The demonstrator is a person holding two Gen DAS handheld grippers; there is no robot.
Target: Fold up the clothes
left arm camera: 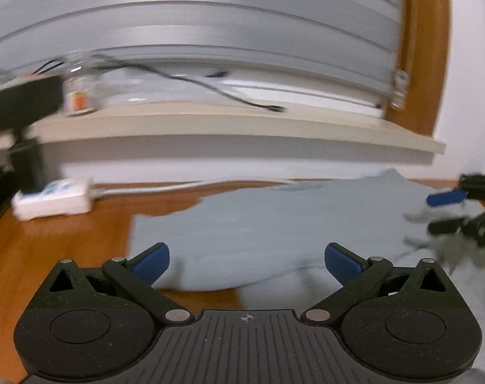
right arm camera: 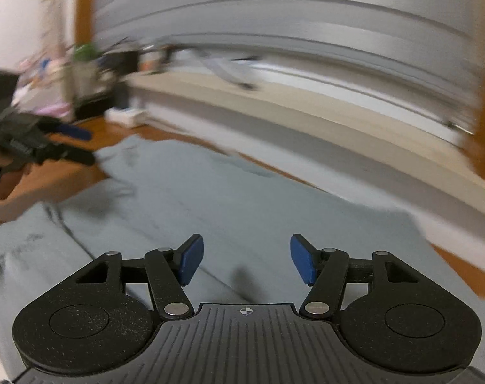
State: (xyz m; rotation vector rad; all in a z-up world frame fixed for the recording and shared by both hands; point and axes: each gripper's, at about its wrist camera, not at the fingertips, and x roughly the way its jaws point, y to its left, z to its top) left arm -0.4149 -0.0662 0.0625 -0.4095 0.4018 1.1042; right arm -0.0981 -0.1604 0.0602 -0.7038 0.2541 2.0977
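Observation:
A light blue-grey garment lies spread on a wooden surface, with a seam and folds showing in the right wrist view. My left gripper hangs over the garment's near left edge, its blue pads wide apart and nothing between them. My right gripper is open over the middle of the cloth, also with nothing between its pads. Each gripper shows in the other's view: the right gripper at the far right, the left gripper at the far left, held by a hand. Both views are motion-blurred.
A white power strip with its cable lies on the wood at the left, by the wall. A beige ledge runs behind the garment, bearing a black cable and a clear jar. Clutter and a plant stand far left.

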